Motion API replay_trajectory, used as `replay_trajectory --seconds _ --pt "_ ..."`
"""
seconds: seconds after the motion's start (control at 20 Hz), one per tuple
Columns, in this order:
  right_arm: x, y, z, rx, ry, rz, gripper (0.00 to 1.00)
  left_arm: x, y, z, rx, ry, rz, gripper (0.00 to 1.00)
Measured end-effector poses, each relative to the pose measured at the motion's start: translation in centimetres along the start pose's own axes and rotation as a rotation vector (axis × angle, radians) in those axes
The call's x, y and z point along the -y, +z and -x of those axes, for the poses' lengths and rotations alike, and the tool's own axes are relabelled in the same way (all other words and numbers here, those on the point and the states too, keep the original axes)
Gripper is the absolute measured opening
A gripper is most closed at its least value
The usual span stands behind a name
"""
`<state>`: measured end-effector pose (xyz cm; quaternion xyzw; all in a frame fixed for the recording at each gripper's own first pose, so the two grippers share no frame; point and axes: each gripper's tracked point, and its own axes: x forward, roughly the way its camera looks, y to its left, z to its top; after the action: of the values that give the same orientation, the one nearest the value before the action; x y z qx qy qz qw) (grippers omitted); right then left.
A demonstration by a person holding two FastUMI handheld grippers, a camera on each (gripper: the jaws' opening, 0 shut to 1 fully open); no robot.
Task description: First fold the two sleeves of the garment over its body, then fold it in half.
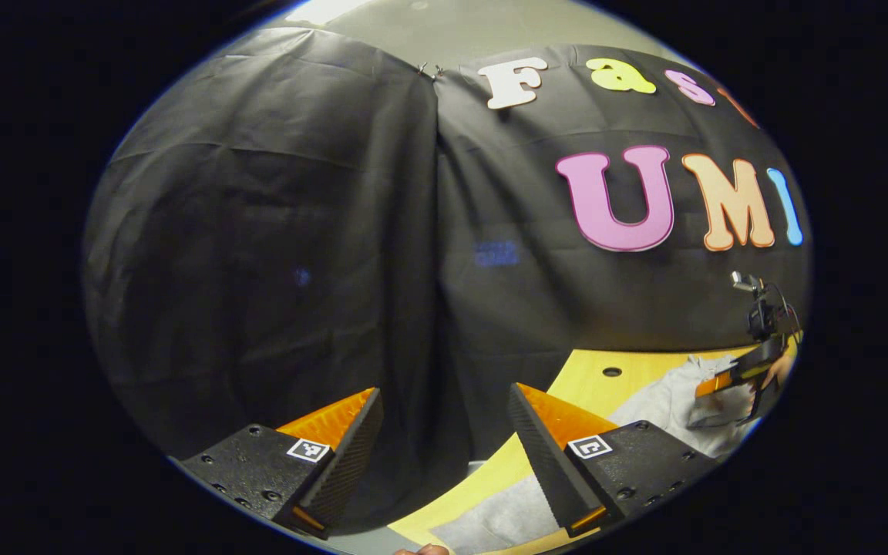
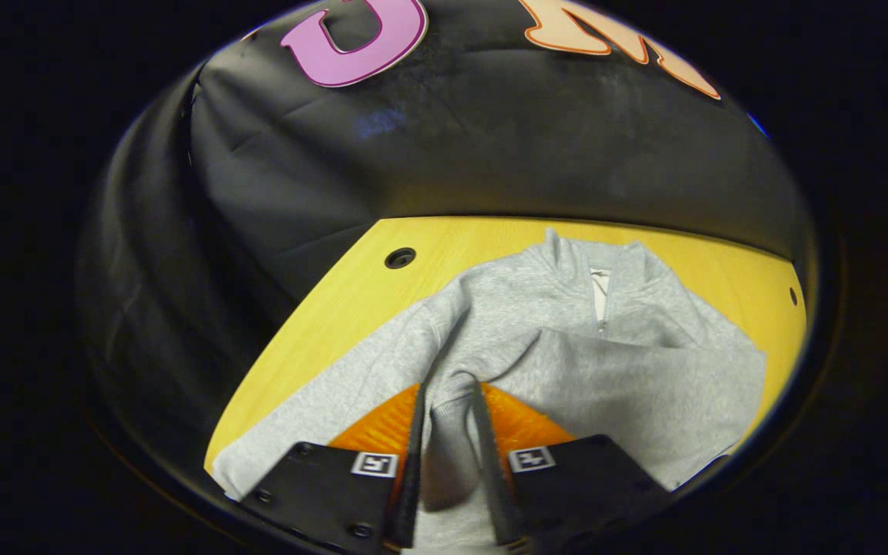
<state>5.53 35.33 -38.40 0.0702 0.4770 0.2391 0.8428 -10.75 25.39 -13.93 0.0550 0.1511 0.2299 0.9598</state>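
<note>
Likely a recording booth: black cloth wall [image 1: 274,231], bare wooden table [image 2: 351,308]

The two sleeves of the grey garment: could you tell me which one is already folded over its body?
The sleeve lying across the chest below the zip; the other sleeve is pinched in the right hand-held gripper.

Grey garment [image 2: 567,339], yellow wooden table [image 2: 351,308].

garment [image 2: 567,347]: grey zip-neck sweatshirt | flat on table | one sleeve folded across body
</note>
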Motion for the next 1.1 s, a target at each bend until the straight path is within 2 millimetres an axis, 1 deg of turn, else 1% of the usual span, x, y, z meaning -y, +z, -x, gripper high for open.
replay_trajectory --seconds 0.05,0.1,0.15,0.2,0.25,0.3,0.35,0.4,0.45,0.5,0.55,0.6,0.75,0.8,0.85,0.95,1.1 --pt "-0.9 0.8 0.8 0.021 0.028 -0.008 0.42 0.1 -1.0 0.0 -0.017 -0.001 -0.005 0.96" --pt "-1.4 1.4 1.2 0.040 0.049 -0.013 0.65 0.3 -1.8 -0.1 -0.033 -0.003 -0.012 0.96" --pt "-1.6 1.8 1.7 0.056 0.058 -0.011 0.77 0.5 -2.5 -0.2 -0.049 -0.008 -0.020 1.00" --pt "-1.5 2.2 2.0 0.069 0.058 0.001 0.90 0.8 -3.3 -0.3 -0.066 -0.015 -0.026 1.00" --pt "-1.3 2.6 2.6 0.084 0.051 0.019 0.90 1.1 -4.7 -0.3 -0.090 -0.023 -0.031 1.00" --pt "-1.2 2.9 3.1 0.101 0.046 0.042 0.98 1.5 -5.9 -0.2 -0.110 -0.030 -0.032 1.00" --pt "-0.9 3.2 4.0 0.122 0.040 0.065 0.98 1.8 -7.1 -0.1 -0.138 -0.038 -0.031 0.96" --pt "-0.7 3.6 4.6 0.144 0.034 0.085 0.98 2.0 -8.4 0.0 -0.170 -0.043 -0.030 0.96" --pt "-0.4 3.8 5.2 0.165 0.027 0.104 0.94 2.2 -9.7 0.0 -0.198 -0.047 -0.028 0.96" --pt "0.0 4.1 6.0 0.184 0.021 0.120 0.98 2.5 -11.1 0.1 -0.235 -0.052 -0.027 1.00" --pt "0.2 4.3 6.7 0.200 0.015 0.136 0.94 2.7 -12.6 0.3 -0.265 -0.058 -0.025 0.96" --pt "0.6 4.5 7.4 0.212 0.009 0.151 0.98 3.0 -13.8 0.5 -0.299 -0.065 -0.025 0.96" --pt "1.7 4.6 9.2 0.240 -0.013 0.190 0.98 3.8 -17.7 1.4 -0.385 -0.083 -0.013 0.96" --pt "2.1 4.6 9.8 0.248 -0.019 0.195 0.95 4.1 -18.7 1.4 -0.413 -0.084 -0.006 0.96" --pt "2.4 4.6 10.3 0.250 -0.024 0.196 0.99 4.3 -19.7 1.5 -0.442 -0.088 -0.002 0.96" --pt "3.0 4.5 11.6 0.259 -0.034 0.188 0.98 4.6 -21.4 1.4 -0.480 -0.087 0.007 0.96" --pt "4.3 5.1 13.6 0.292 -0.052 0.175 0.98 5.2 -23.5 1.5 -0.545 -0.083 0.021 0.96"
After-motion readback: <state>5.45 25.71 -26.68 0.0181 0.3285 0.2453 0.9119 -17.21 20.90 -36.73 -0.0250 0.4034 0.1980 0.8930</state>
